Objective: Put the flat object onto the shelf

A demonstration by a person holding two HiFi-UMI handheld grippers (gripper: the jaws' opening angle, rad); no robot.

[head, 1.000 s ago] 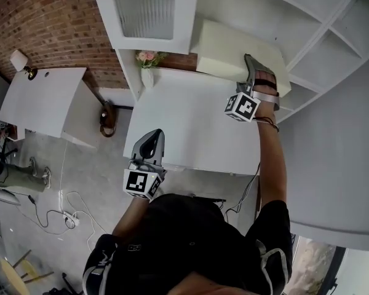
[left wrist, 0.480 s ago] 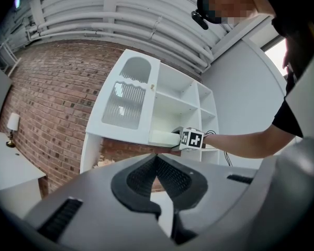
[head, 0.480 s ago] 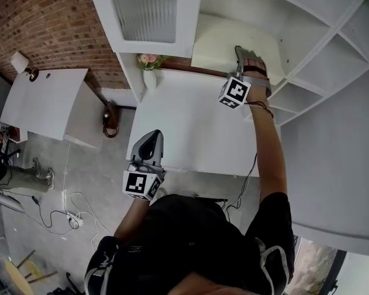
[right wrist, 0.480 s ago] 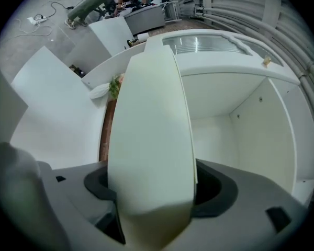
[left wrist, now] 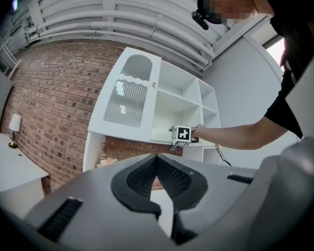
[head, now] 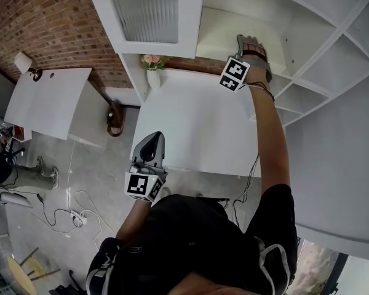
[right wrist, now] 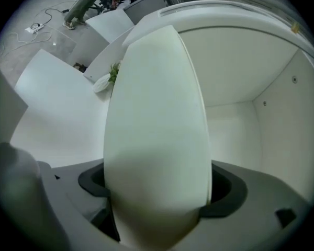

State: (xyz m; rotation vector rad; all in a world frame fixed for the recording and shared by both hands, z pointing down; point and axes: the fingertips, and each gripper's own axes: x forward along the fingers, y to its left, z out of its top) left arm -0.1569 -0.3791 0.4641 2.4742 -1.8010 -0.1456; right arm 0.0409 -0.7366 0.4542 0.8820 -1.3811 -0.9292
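Observation:
The flat object (head: pixel 224 37), a pale cream slab, lies in a low compartment of the white shelf unit (head: pixel 298 51). My right gripper (head: pixel 242 42) reaches into that compartment at its near edge. In the right gripper view the slab (right wrist: pixel 157 114) still fills the space between the jaws of the right gripper (right wrist: pixel 157 195). Those jaws have just been opening, and the pads no longer seem to press on it. My left gripper (head: pixel 154 139) hangs over the front edge of the white table (head: pixel 190 128), shut and empty; its tips meet in the left gripper view (left wrist: pixel 156 160).
A vase of flowers (head: pixel 152 71) stands at the table's back left corner, under a frosted cabinet door (head: pixel 147 11). A second white table (head: pixel 46 100) with a lamp (head: pixel 23 62) is at the left. Cables (head: pixel 67 208) lie on the floor. A brick wall is behind.
My right gripper has pushed further into the shelf with the slab, which now lies deeper in the compartment. The left gripper has hardly moved.

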